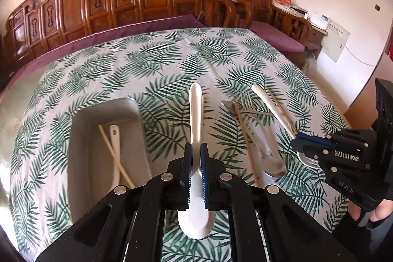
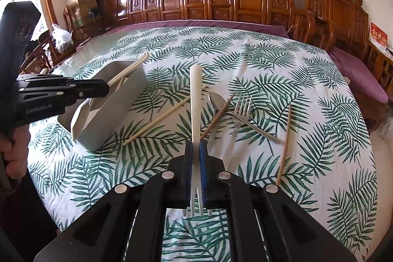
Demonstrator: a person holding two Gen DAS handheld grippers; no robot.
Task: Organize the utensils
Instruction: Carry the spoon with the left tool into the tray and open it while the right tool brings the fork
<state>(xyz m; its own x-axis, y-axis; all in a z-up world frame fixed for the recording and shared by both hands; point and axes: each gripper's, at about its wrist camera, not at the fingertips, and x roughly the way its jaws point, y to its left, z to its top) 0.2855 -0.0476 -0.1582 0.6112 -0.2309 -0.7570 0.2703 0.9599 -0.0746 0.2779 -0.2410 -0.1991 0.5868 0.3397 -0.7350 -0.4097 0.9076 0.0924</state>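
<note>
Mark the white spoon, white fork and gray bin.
white spoon (image 1: 195, 112), left wrist view, on its handle.
white fork (image 2: 195, 100), right wrist view, on its handle.
gray bin (image 2: 115, 109), right wrist view, on its outer side wall.

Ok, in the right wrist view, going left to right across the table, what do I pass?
Left gripper → grey container → loose chopstick → white-handled fork held in the right gripper → metal spoon → metal fork → lone chopstick at far right.
</note>
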